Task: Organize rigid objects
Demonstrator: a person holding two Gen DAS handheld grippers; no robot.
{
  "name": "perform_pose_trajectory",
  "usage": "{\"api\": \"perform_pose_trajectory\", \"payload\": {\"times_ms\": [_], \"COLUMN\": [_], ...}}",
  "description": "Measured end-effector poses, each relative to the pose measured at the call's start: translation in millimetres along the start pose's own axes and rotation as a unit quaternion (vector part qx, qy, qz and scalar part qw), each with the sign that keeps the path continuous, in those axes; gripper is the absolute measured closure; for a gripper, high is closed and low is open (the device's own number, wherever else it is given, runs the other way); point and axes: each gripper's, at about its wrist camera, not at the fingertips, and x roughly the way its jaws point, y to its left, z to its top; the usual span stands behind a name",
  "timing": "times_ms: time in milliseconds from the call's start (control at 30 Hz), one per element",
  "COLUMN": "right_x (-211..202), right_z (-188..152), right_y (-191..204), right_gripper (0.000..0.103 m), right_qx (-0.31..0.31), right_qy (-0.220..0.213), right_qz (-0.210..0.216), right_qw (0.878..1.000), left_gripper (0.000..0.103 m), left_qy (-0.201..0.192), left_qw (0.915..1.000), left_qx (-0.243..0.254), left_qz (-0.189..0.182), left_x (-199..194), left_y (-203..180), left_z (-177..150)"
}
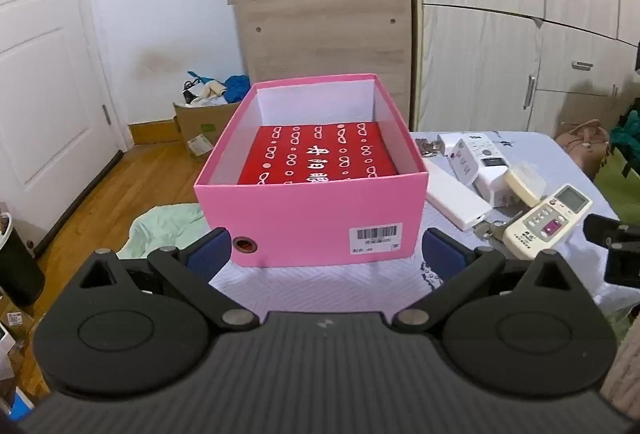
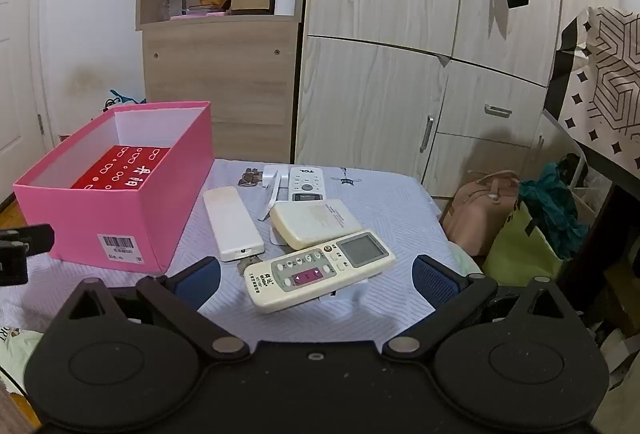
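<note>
Blue-padded fingers of my left gripper are spread wide and hold nothing; they frame the near wall of a pink box without touching it. That box sits on the desk, which is covered in a pale patterned cloth, and a red printed packet lies flat inside it.

My right gripper is also spread wide and empty. Between its fingers, slightly ahead of them, lies a cream remote with a grey screen, propped at a tilt on things beneath it. Behind it a cream remote lies face down, its near end under the screened one. A long white remote lies just beside the box's right wall, and a white remote with grey buttons lies farther back, near some keys.

Bare cloth stretches between both grippers and the objects. The desk's right edge drops away near a tan bag on the floor; a wooden wardrobe stands behind.
</note>
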Motion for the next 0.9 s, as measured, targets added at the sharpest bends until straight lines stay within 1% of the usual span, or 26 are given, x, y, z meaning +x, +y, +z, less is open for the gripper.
{"api": "perform_pose_trajectory", "payload": {"times_ms": [33,100,167,267,367,633,900], "right_x": [-0.1,0.4,0.2,0.6,1.1,1.6,1.1], "right_z": [0.2,0.5,0.6,-2.1,-1.6,-1.2,-0.9], "right_y": [0.1,-1.0,-0.9,1.5,-7.5,-5.6,-5.6], "right_gripper": [0.0,0.0,0.0,0.0,0.0,0.0,0.0], "right_qx": [-0.007,-0.002,0.001,0.0,0.008,0.008,0.006], "right_qy": [-0.002,0.0,0.0,0.0,0.003,0.0,-0.002], "right_qz": [-0.005,-0.003,-0.002,-0.002,0.003,0.0,0.0], "right_qw": [1.0,1.0,1.0,1.0,1.0,1.0,1.0], "left_gripper": [0.0,0.0,0.0,0.0,0.0,0.0,0.0], "left_qy": [0.004,0.011,0.006,0.003,0.006,0.003,0.001], "left_qw": [1.0,0.9999,0.9998,0.9999,0.9999,0.9998,0.9998], "left_qx": [0.002,0.006,0.016,0.012,0.007,-0.01,-0.002], "left_qz": [-0.001,-0.002,-0.002,-0.007,-0.011,-0.019,-0.022], "left_x": [1.1,3.7,3.3,2.2,2.6,6.5,6.2], "left_y": [-0.2,-0.8,-6.1,-4.0,-1.2,2.3,-2.3], "left_z": [0.1,0.4,2.6,0.2,0.9,-1.3,-2.1]}}
